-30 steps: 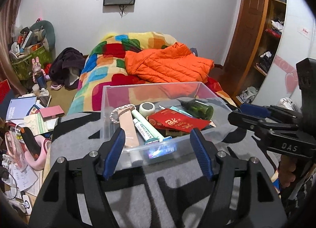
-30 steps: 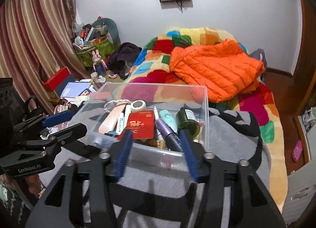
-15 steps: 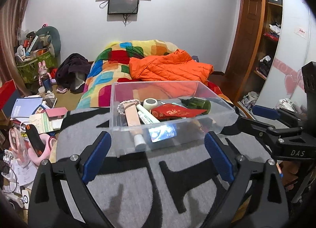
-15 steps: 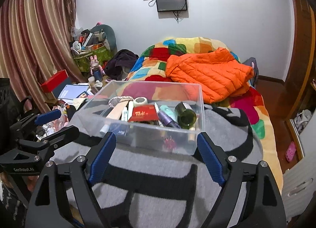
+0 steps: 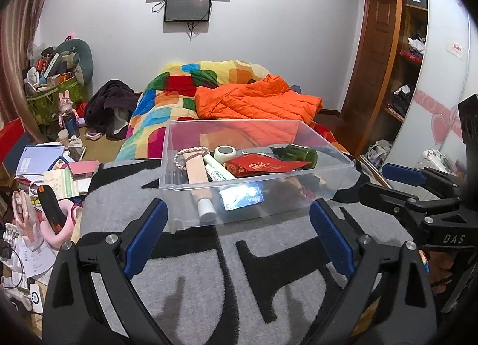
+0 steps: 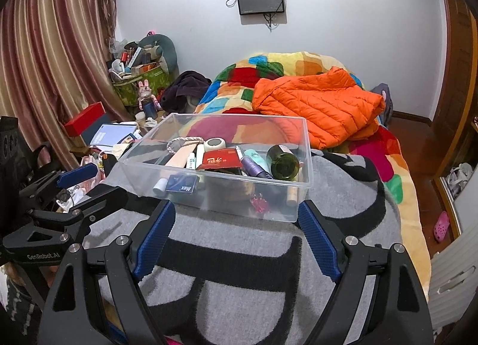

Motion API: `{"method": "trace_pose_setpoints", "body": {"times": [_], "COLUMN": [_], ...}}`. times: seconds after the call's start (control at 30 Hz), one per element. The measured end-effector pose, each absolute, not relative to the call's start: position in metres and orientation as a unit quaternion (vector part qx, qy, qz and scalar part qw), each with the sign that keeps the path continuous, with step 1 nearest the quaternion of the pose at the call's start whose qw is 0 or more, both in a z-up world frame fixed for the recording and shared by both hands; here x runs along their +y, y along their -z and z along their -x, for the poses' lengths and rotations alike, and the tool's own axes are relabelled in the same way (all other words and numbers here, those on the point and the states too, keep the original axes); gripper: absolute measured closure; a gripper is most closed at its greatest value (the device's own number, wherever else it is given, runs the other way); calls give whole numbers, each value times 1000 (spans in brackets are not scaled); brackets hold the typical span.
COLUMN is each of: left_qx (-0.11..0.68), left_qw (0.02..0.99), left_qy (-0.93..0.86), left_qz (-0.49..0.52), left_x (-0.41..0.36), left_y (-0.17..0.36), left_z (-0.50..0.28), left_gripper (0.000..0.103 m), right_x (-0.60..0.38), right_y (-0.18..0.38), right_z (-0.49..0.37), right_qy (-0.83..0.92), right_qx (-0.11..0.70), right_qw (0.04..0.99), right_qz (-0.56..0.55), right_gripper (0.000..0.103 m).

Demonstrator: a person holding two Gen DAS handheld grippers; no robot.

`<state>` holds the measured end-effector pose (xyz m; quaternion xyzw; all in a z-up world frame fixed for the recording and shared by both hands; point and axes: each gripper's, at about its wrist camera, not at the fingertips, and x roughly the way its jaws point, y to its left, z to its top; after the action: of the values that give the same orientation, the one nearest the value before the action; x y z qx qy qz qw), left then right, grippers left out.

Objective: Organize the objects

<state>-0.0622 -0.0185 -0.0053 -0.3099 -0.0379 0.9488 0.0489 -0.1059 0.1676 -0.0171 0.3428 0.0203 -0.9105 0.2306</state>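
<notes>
The clear plastic box (image 5: pixel 257 183) sits straight ahead of both my tongs, resting on the grey and black blanket (image 5: pixel 209 279) at the foot of the bed. It already holds a jumble: a beige tube (image 5: pixel 197 172), a white tube (image 5: pixel 219 170), a roll of tape (image 5: pixel 224 152), a red envelope (image 5: pixel 263 164), a green bottle (image 5: pixel 298 154) lying on its side, a purple tube (image 6: pixel 254 166) and a small blue box marked Max (image 6: pixel 182 185). Nothing loose lies on the blanket between me and the box.

My left tongs (image 5: pixel 237 234) stand wide apart with nothing between the blue pads, just short of the box's near wall. My right tongs (image 6: pixel 236 234) are likewise spread and empty, also just short of that wall, a little toward the box's right corner. Neither touches the box. Each pair shows at the edge of the other's view, so the two are side by side.

I judge the gathering step is about done, with the things in the box and both tongs free. What remains, I think, is either tidying the contents or fetching more from the clutter of papers (image 5: pixel 38 160) and oddments off to the left of my left tongs. For that I would swing left and down, pick one small piece, and close on it squarely. If I reach into the box instead, I must clear its near rim first, since the thin wall could tip or slide on the soft blanket.
</notes>
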Motion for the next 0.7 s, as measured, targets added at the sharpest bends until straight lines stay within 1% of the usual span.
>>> {"method": "trace_pose_setpoints", "body": {"times": [0.63, 0.7], "left_qx": [-38, -40], "left_qw": [49, 51], "left_qy": [-948, -948], "left_qz": [311, 312], "left_x": [-17, -18], "left_y": [4, 4], "left_z": [63, 63], "left_gripper": [6, 5], "right_x": [166, 167], "right_y": [14, 13], "right_z": [104, 104], "right_qy": [911, 911], "right_qx": [19, 19], "right_qw": [233, 233], "right_qz": [-339, -338], "right_gripper": [21, 21]}}
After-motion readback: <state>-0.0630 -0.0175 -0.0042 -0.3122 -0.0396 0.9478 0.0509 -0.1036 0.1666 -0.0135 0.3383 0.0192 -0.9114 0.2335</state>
